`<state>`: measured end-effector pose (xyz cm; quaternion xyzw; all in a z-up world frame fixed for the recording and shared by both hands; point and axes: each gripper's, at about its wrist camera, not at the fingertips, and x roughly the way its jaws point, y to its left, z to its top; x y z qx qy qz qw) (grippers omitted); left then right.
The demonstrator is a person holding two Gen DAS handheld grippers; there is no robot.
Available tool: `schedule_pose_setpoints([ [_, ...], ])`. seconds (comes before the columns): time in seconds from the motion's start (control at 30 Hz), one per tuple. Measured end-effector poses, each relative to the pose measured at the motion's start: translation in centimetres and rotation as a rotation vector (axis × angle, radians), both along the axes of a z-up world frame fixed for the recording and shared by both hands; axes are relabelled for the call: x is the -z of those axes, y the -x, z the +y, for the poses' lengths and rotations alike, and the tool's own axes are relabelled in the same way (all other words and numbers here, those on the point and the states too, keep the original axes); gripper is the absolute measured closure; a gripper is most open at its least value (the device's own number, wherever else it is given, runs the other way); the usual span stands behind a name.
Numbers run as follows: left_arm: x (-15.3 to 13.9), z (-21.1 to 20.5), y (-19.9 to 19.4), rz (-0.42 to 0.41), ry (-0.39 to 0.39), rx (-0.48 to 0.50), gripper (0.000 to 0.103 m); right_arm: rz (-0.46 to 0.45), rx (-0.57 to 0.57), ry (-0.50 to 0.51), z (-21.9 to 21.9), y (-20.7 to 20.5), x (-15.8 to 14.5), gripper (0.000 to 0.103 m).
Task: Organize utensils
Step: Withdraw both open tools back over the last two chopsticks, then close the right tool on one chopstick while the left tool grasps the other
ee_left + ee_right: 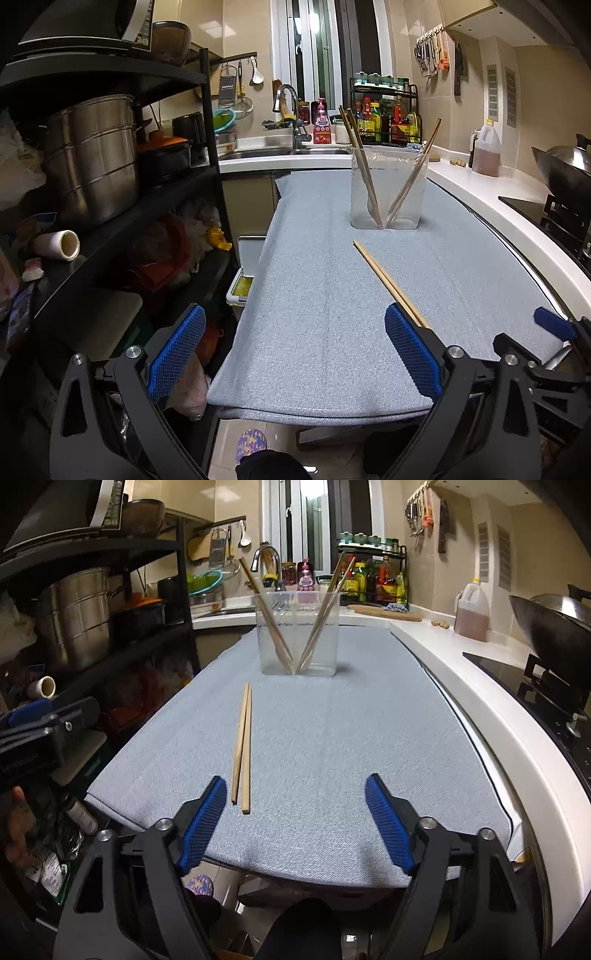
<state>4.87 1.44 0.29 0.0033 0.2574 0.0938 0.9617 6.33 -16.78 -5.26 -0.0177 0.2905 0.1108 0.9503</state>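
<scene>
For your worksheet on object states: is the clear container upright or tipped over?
Upright. The clear container stands on its base on the grey cloth, chopsticks leaning inside.

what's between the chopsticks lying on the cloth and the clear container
Nothing: only bare blue-grey cloth between the loose chopsticks and the clear container, shown in the right wrist view.

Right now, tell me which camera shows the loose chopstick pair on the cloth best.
The right wrist view: the loose chopstick pair lies whole on the blue cloth, both ends visible, just ahead of the open right tongs. In the left wrist view, the pair's near end is hidden behind a pad of the open left tongs.
</scene>
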Motion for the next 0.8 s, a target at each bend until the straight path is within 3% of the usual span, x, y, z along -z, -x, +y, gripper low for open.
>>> schedule_pose_setpoints([
  [0.2,-0.2,0.2,0.5,-0.006,0.003,-0.014,0.008,0.026,-0.076,-0.009,1.2,-0.9,1.3,0.068],
  [0.27,-0.1,0.2,0.5,-0.002,0.001,-0.013,0.008,0.047,-0.101,-0.011,1.7,-1.4,2.2,0.073],
  [0.53,0.2,0.5,0.3,0.017,-0.003,-0.023,0.008,0.095,-0.132,0.017,3.1,-2.7,4.8,0.076],
  [0.8,0.8,-0.1,-0.5,0.043,-0.017,-0.010,0.008,-0.006,-0.175,-0.004,3.7,-4.8,5.7,0.078],
])
